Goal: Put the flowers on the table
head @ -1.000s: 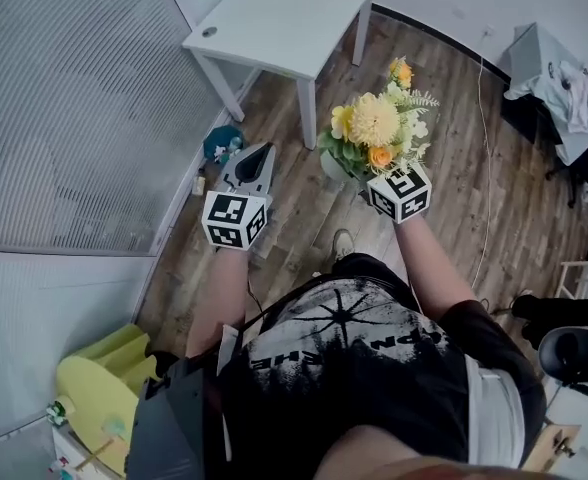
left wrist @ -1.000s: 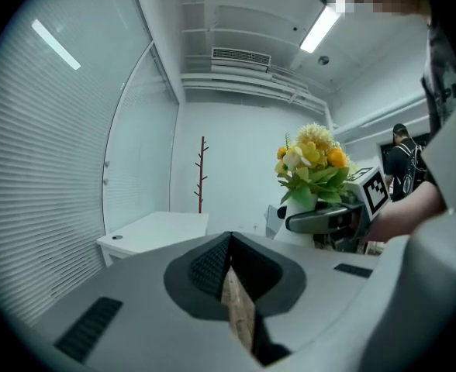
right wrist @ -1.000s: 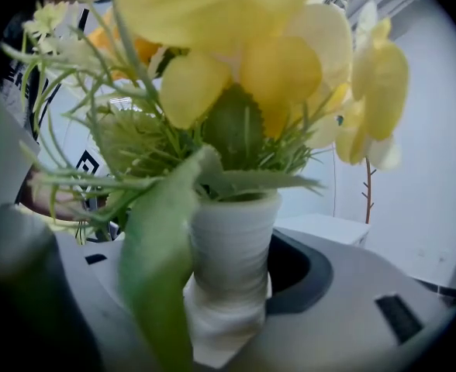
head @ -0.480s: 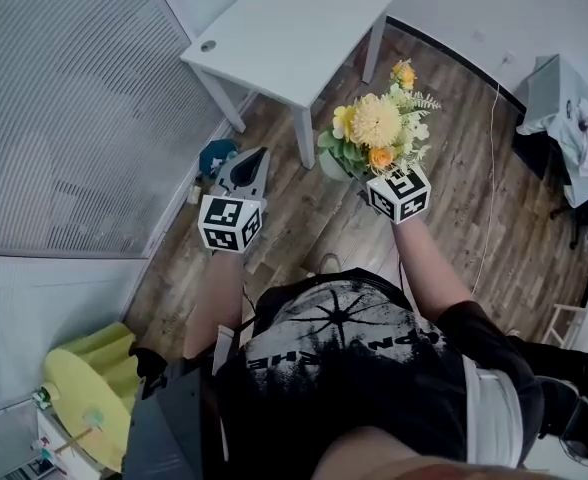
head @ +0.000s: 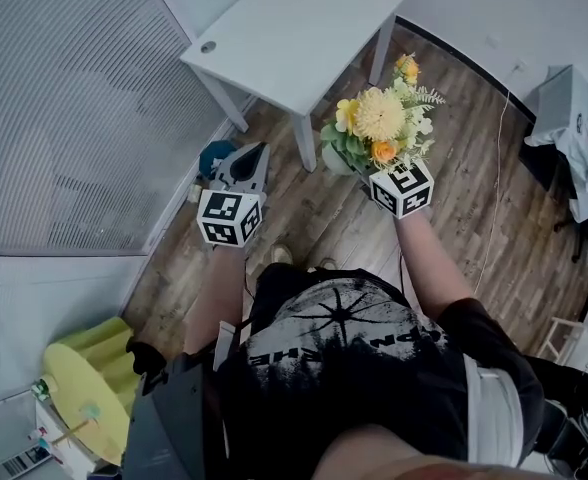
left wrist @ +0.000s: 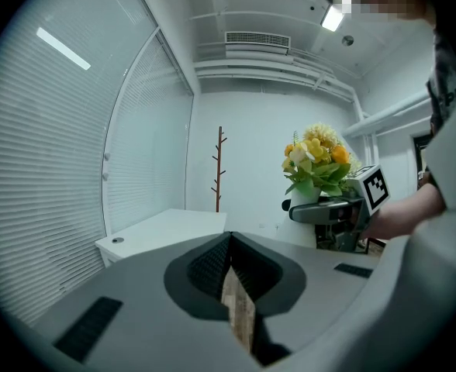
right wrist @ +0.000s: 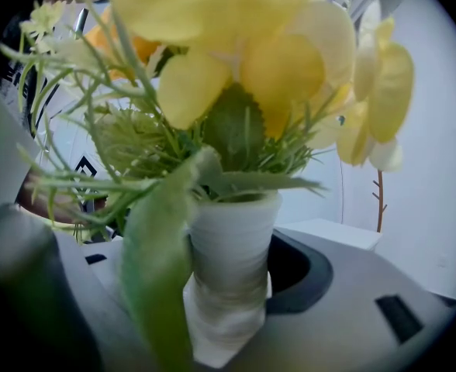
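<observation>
flowers (head: 378,118) stand upright in your right claw (head: 360,175), clamped on their white vase (right wrist: 232,254); the table (head: 294,28) lies ahead, slightly left of it. your left claw (head: 249,163) is closed, empty.

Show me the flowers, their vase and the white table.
flowers (head: 378,116): head view, on the big yellow bloom.
vase (right wrist: 232,242): right gripper view, on its ribbed wall.
white table (head: 294,28): head view, on its bare top.

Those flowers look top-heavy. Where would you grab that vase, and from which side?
Grip the white ribbed vase around its body, below the leaves, coming in level from the side. It stands upright and the flowers spread wide above, blocking the top. The right hand-held gripper holds it this way.
</observation>
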Demonstrator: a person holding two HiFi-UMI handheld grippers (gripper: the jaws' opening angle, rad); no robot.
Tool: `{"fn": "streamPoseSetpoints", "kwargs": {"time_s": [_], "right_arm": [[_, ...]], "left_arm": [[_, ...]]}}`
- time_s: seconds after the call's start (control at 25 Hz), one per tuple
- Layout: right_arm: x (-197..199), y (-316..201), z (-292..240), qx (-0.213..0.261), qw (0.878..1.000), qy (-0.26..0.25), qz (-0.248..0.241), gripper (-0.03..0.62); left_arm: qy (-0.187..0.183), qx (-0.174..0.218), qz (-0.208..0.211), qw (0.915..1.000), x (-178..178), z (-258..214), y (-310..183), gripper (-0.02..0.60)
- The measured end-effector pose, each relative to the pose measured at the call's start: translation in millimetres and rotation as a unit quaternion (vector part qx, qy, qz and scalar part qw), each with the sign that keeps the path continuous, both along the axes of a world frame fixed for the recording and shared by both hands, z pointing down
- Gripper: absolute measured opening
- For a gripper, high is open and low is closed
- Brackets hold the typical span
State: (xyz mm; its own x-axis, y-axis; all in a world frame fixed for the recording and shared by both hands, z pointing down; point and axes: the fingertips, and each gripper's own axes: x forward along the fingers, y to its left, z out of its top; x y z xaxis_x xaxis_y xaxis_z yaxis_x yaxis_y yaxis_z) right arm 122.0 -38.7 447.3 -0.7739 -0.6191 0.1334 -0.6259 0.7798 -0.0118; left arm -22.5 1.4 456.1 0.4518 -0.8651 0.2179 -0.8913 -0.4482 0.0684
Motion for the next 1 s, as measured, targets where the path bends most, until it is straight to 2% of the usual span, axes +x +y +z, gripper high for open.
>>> {"fn": "streamPoseSetpoints", "kwargs": {"time_s": [0.28,0.56,1.0], "right_arm": [[-10,-24,8,-0.004,1.000,0.009,0.001,0.256],[-32,-67,10,0.000,1.000,0.018,0.017,0.256],[-66,-162,-26,0.009,0.997,0.007,0.078,0.256]], "left_arm": [[0.003,-0.004,0.009,0.9999,-5,9,-29,0.012],[0.009,-0.001,0.029,0.9995,-25,14,-81,0.012],[0.000,0.008,0.094,0.9956,-56,-25,-189,0.012]]}}
